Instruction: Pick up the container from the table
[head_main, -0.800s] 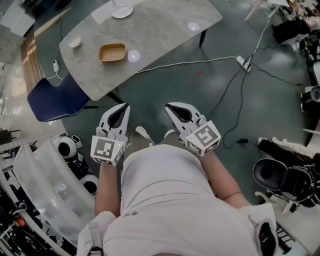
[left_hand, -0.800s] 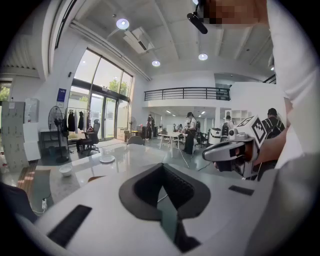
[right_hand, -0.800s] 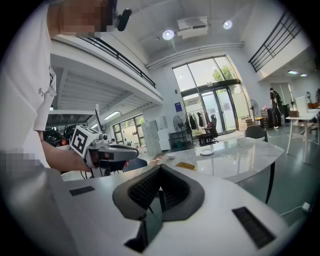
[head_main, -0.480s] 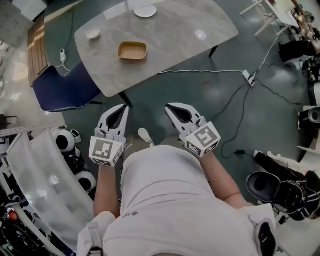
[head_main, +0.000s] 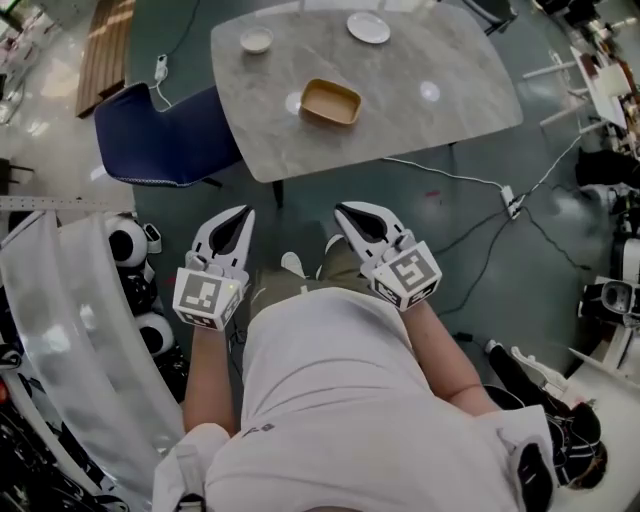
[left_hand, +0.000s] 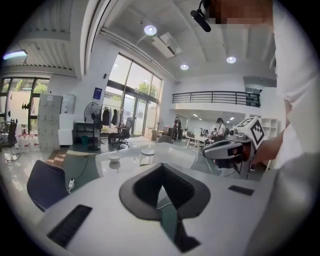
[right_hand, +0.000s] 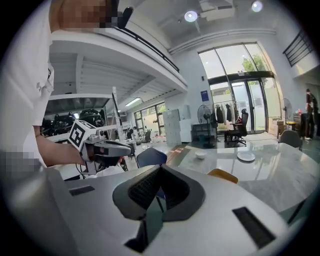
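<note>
A shallow tan container lies on the grey marble table at the top of the head view, near the table's front edge. Its yellow rim also peeks past the jaws in the right gripper view. My left gripper and right gripper hang side by side close to my body, over the floor and well short of the table. Both are shut with nothing between the jaws, and their tips meet in the left gripper view and in the right gripper view.
A white bowl and a white plate sit at the table's far side. A blue chair stands at its left end. A white cable and power strip lie on the floor to the right. A clear curved panel and equipment flank my left.
In the head view the table and container have slid from upper left toward the top centre and the chair has come into fuller view. Both grippers keep their place by my body, still shut.
</note>
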